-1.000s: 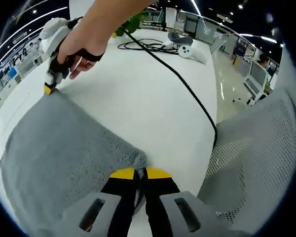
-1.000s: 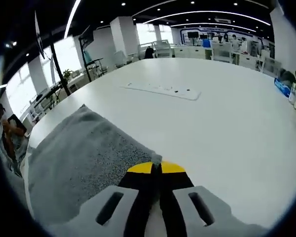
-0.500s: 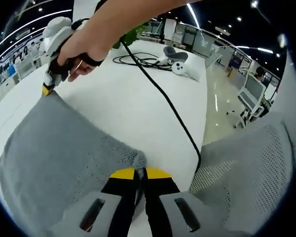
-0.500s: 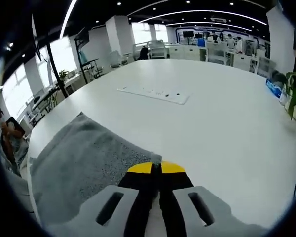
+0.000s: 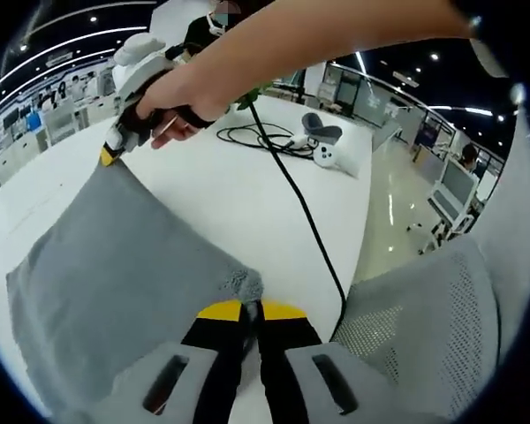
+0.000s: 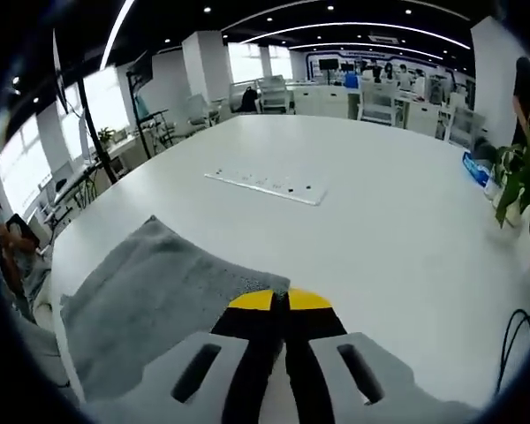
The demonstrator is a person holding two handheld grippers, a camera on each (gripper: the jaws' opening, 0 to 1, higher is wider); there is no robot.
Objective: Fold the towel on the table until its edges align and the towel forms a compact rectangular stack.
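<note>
My left tool [image 5: 251, 311] pinches one corner of the grey towel [image 5: 115, 265], lower centre; my right tool [image 6: 280, 302] pinches another corner, and the towel spreads lower left over the white worktop [image 6: 380, 230].

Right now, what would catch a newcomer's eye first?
The grey towel, held at two corners: the left tongs pinch the near one, and the right tongs the far one. A black cable runs across the white table.
</note>
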